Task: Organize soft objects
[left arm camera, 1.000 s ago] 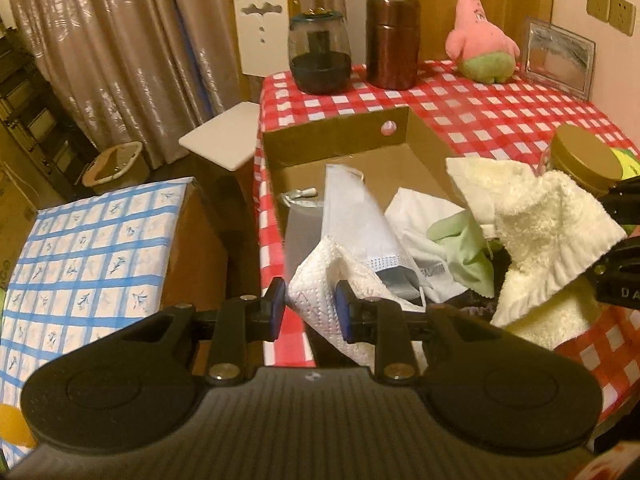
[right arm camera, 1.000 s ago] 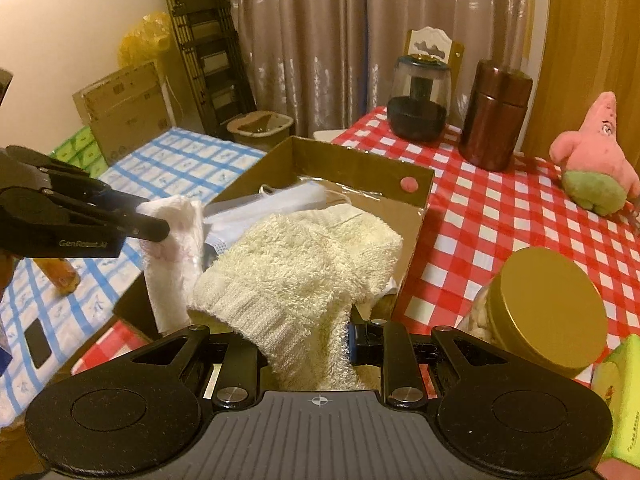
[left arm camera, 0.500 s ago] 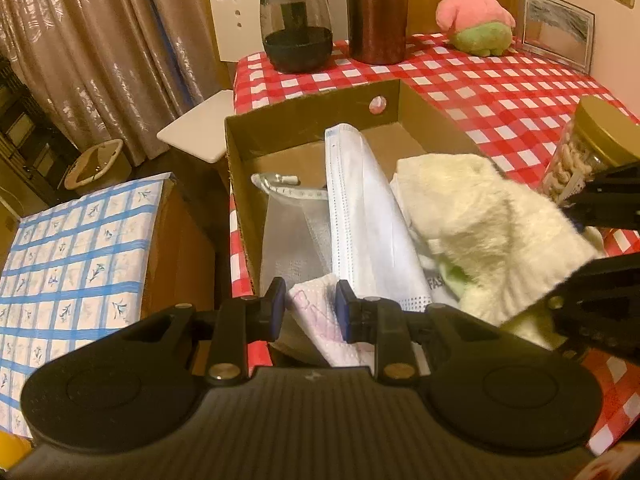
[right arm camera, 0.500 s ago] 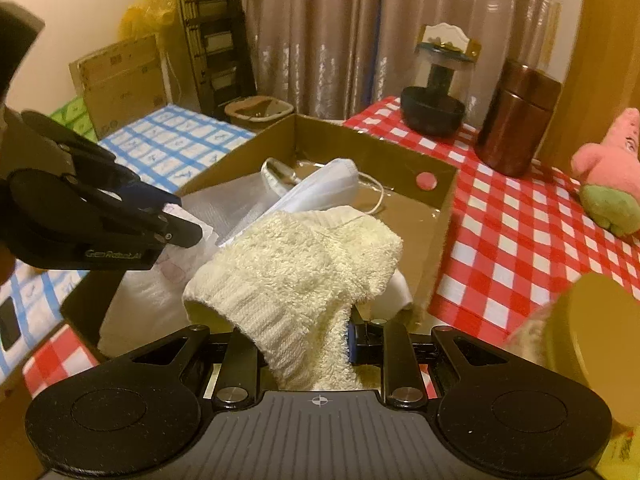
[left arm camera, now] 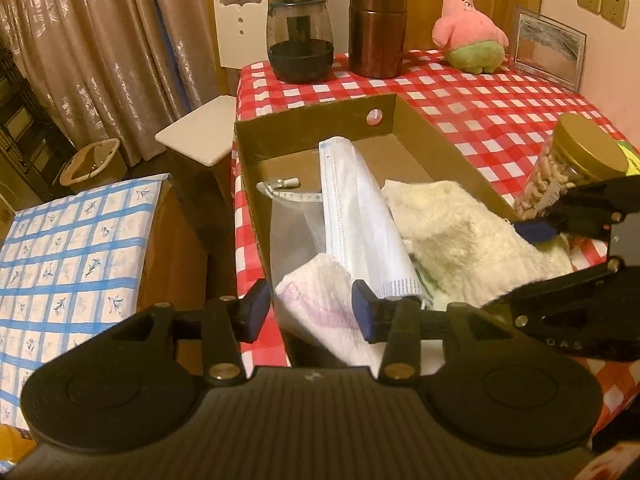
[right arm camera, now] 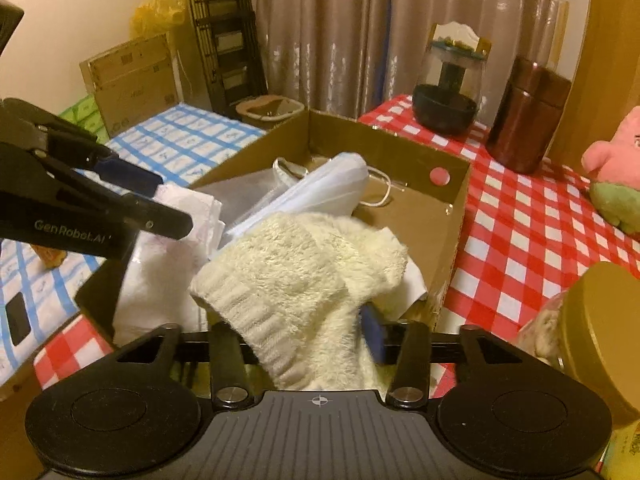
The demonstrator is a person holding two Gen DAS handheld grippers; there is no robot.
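Left wrist view: the left gripper (left arm camera: 310, 310) pointed down over the near end of the cardboard box (left arm camera: 312, 128) on the red-checked tablecloth (left arm camera: 480, 100). Its jaws had just been opening and stood apart, with the white paper towel (left arm camera: 320, 308) lying loosely between them; the left pad stood clear of it, and whether the right pad touched it could not be told. Deeper in the box lay a face mask (left arm camera: 360, 220) and the cream fluffy sock (left arm camera: 452, 232). The right gripper (left arm camera: 532, 256) came in from the right edge, with only the letters "DAS" readable on its body. A nut jar (left arm camera: 572, 168) with a gold lid stood beside the box.

Right wrist view: the right gripper (right arm camera: 304, 332) sat over the box's near corner, its jaws just having been opening. The sock (right arm camera: 304, 276) lay draped between them and hid the left pad; the blue right pad showed beside the fabric, so whether anything pressed on it could not be told. The left gripper (right arm camera: 156, 200) entered from the left, marked "GenRobot.AI", its fingers on either side of the paper towel (right arm camera: 188, 212). The pink plush toy (right arm camera: 616, 168) sat well apart on the tablecloth.
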